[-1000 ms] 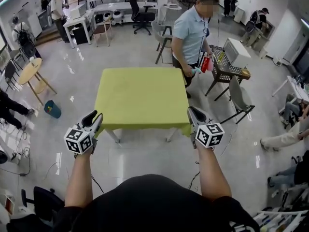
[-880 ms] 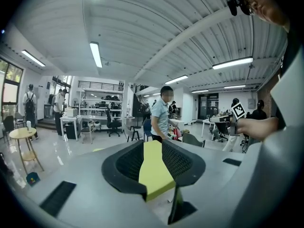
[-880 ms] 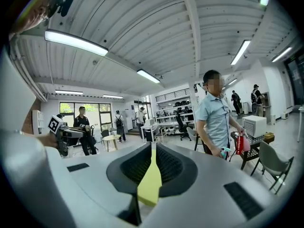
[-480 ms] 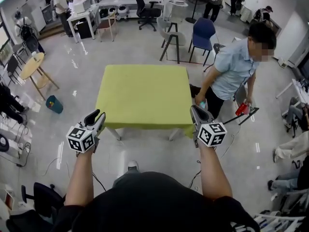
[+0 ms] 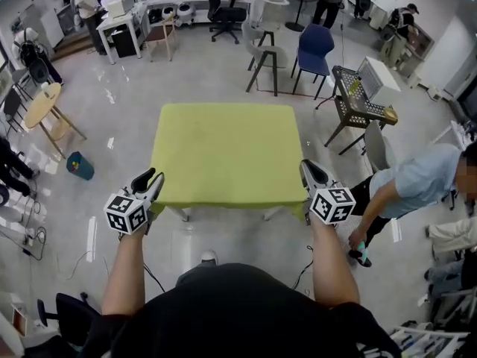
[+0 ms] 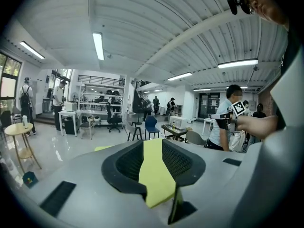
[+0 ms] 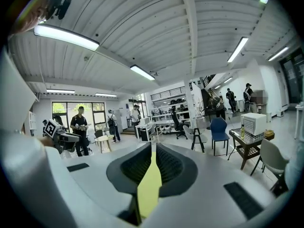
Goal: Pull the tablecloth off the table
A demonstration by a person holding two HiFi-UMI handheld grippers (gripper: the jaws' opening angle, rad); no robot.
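In the head view, the bystander in the pale blue shirt (image 5: 410, 189) has walked from the far side of the table (image 5: 181, 213) round to its near right, bent low just beside the right gripper (image 5: 307, 168). The yellow-green tablecloth (image 5: 227, 151) has not visibly slid. It lies flat and square over the whole top, with its near hem hanging over the near edge as before. By the look of it the pull has hardly begun, and the path back toward the wearer now has someone close on the right. Both forearms reach forward side by side, roughly level. The left gripper (image 5: 153, 177) is at the cloth's near left corner and the right gripper at its near right corner, marker cubes toward the wearer. In the left gripper view, the jaws are pinched on a thick fold of the tablecloth that runs up between the ribbed pads and out at the tips. In the right gripper view, the jaws stand closer together, clamped on a thinner fold of the same cloth, so both near corners are held.
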